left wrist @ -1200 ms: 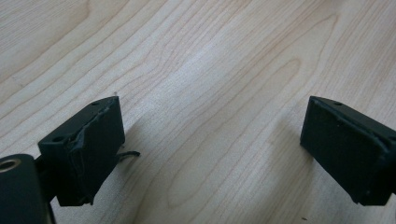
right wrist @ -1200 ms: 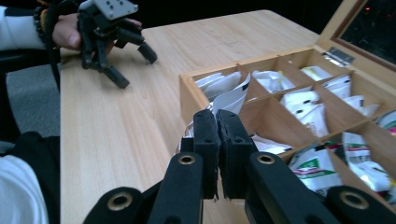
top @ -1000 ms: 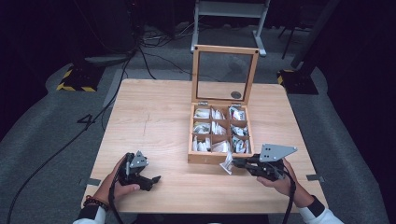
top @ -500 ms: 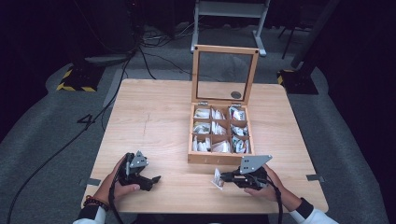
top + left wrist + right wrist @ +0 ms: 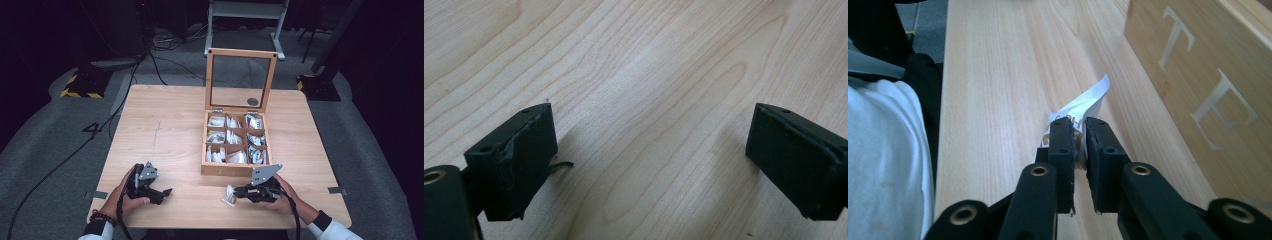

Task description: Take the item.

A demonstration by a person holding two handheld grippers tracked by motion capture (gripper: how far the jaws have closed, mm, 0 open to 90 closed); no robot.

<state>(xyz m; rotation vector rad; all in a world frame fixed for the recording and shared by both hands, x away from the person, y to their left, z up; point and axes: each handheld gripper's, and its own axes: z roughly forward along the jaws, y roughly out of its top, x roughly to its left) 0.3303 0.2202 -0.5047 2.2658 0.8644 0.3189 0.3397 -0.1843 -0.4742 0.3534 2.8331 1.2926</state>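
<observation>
right tongs (image 5: 1077, 145) pinch small white paper tea sachet (image 5: 1083, 105) just before wooden compartment box (image 5: 235, 170); left tongs (image 5: 649, 165) gape, empty. thin edge grip: sachet may slip.

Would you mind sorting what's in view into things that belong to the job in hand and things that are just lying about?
In the job:
right gripper, shut on a white sachet
wooden tea box, lid up, compartments holding more sachets
table

Lying about:
left gripper, open, holding nothing
cables on the floor
metal stand behind the table
</observation>
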